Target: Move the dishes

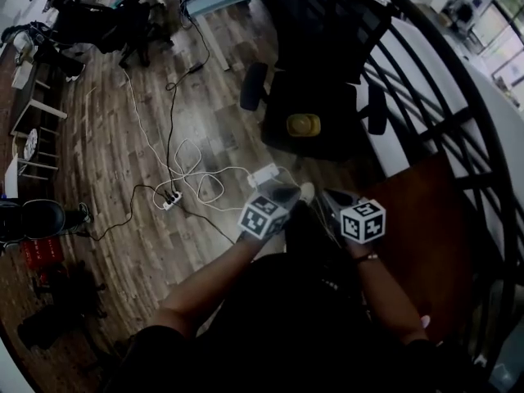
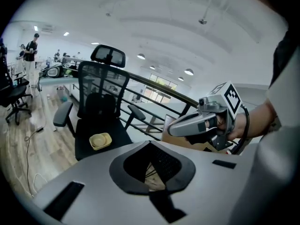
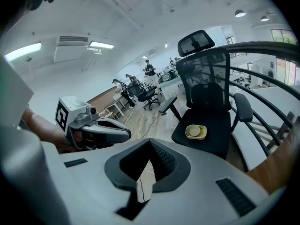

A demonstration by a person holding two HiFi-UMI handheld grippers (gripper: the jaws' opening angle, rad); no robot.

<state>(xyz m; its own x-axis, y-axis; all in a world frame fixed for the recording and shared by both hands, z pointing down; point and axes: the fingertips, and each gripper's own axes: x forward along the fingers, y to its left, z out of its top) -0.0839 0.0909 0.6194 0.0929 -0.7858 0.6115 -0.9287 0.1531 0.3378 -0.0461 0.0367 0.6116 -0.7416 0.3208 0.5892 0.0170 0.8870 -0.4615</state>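
Note:
A square yellow plate with a round yellow bowl on it (image 1: 304, 124) lies on the seat of a black mesh office chair (image 1: 307, 72). Both grippers hang side by side in the air short of the chair, pointing toward it. My left gripper (image 1: 284, 193) is shut with nothing in it; in its own view its jaws meet (image 2: 150, 143) and the dishes (image 2: 100, 140) lie ahead to the left. My right gripper (image 1: 329, 196) is also shut and empty; in its view the jaws meet (image 3: 150, 143) and the dishes (image 3: 196, 132) lie ahead to the right.
A curved black railing (image 1: 458, 121) runs along the right, with a brown tabletop (image 1: 417, 219) beside my right arm. White and black cables and a power strip (image 1: 170, 199) lie on the wood floor to the left. Other chairs, desks and people stand far off.

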